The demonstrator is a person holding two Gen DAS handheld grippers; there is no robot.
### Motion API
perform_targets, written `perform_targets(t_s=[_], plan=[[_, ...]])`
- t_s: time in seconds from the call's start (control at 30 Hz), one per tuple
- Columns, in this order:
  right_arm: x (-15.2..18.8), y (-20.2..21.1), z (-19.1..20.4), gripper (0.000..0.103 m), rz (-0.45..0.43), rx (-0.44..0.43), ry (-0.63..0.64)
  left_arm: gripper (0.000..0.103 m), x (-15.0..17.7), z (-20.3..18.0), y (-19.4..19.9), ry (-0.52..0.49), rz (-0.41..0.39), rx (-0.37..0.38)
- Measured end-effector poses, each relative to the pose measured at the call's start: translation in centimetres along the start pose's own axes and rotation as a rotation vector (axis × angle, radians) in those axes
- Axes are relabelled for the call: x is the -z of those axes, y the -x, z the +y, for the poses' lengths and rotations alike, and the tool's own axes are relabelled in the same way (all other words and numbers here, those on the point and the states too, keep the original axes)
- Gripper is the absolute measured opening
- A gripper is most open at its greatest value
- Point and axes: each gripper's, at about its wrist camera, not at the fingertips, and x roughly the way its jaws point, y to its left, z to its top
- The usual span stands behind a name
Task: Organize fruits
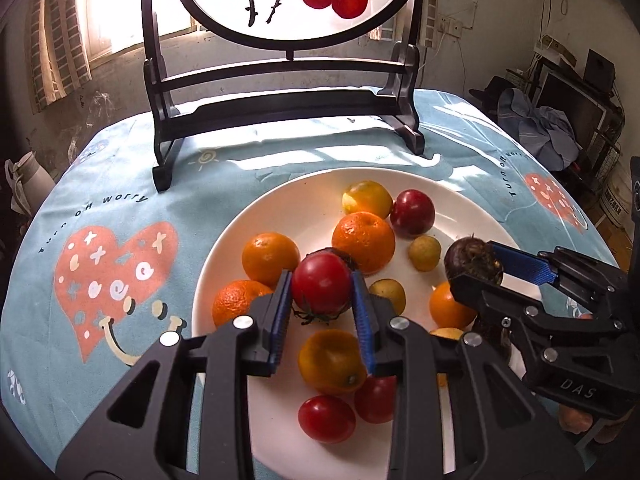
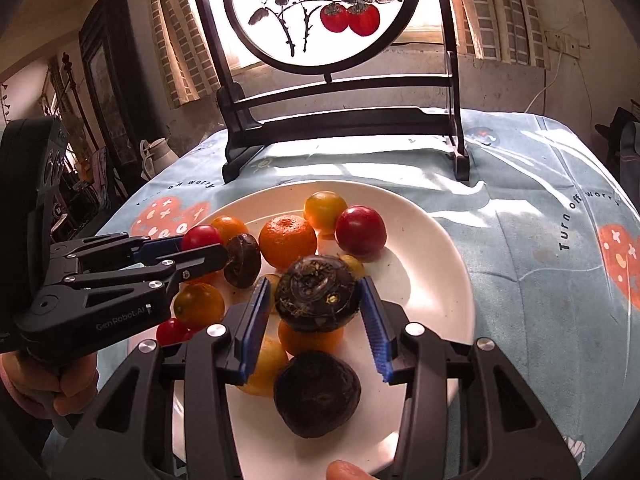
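At the bottom of each wrist view we see blue-padded jaws: the left gripper [image 1: 322, 308] brackets a red tomato [image 1: 321, 282], the right gripper [image 2: 316, 316] a dark chestnut-like fruit [image 2: 316, 294], but we cannot tell whether either is pinched or just let go. Oranges, tomatoes and small yellow fruits lie mixed on the white plate [image 1: 280, 196] at frame centre; we judge sorting barely begun

A glossy white ceramic-looking plate [image 1: 224, 280] is seen on a matt printed cloth [image 1: 120, 184]; the tomato [image 1: 320, 284] is smooth and shiny.
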Motion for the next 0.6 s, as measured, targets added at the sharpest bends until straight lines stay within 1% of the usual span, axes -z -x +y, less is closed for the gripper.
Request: perform_targets(t_s=[0.03, 0.07, 0.13, 0.17, 0.23, 0.27, 0.33, 0.47, 0.53, 0.6], plan=[[0.0, 0.2, 0.1, 0.06, -0.005, 0.001, 0.001, 0.066, 0.0, 0.0, 0.4, 0.0, -0.014, -0.018], [0.0, 0.6, 0.2, 0.064, -0.009, 0.003, 0.002, 0.075, 0.1, 0.0, 1.1, 0.002, -0.043, -0.037], [0.0, 1.9, 0.4, 0.065, -0.026, -0.004, -0.001, 0.08, 0.3, -0.2, 2.6, -0.006, -0.067, -0.05], [0.1, 2.7, 0.5, 0.065, -0.031, -0.009, -0.003, 0.085, 0.4, -0.4, 3.4, -0.009, -0.069, -0.048], [0.5, 4.4, 0.8, 0.066, -0.036, -0.021, -0.01, 0.091, 1.0, -0.5, 5.5, -0.012, -0.087, -0.05], [0.9, 5.4, 1.1, 0.07, -0.038, -0.03, -0.008, 0.094, 1.5, -0.7, 6.7, -0.015, -0.099, -0.053], [1.9, 7.6, 1.8, 0.102, -0.041, -0.038, 0.006, 0.099, 2.8, -1.0, 8.9, -0.026, -0.119, -0.07], [5.2, 11.8, 3.2, 0.102, -0.085, -0.035, 0.048, 0.101, 6.3, -1.6, 12.5, -0.05, -0.112, -0.091], [7.0, 13.4, 3.4, 0.102, -0.083, -0.05, 0.047, 0.101, 8.3, -1.7, 14.0, -0.038, -0.11, -0.104], [8.8, 14.3, 3.6, 0.102, -0.072, -0.059, 0.049, 0.101, 10.3, -1.5, 15.2, -0.012, -0.112, -0.093]])
